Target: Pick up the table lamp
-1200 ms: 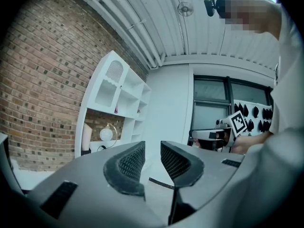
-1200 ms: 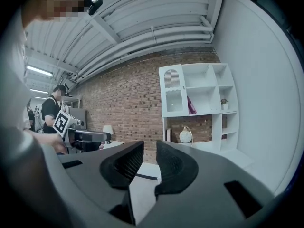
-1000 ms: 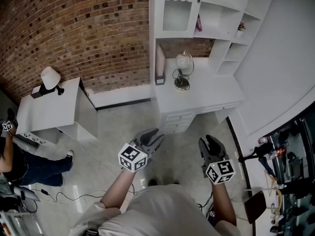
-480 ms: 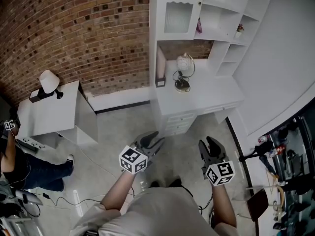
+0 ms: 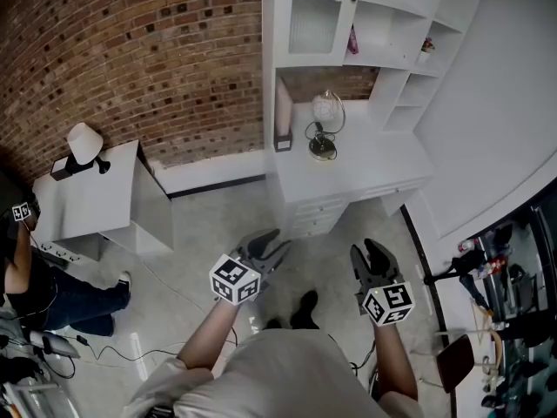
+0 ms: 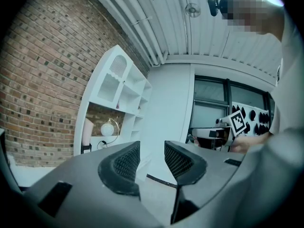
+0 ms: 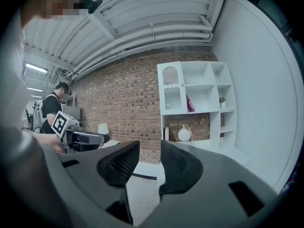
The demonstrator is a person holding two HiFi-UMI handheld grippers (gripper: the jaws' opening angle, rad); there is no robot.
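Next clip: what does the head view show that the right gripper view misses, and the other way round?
Head view only: the desk drawers, a shoe on the floor, the right gripper from above. Right gripper view only: the ceiling beams; its jaws apart, having just been opening, nothing between them. Both: the globe table lamp on the white desk, the shaded lamp, the left gripper, the brick wall.
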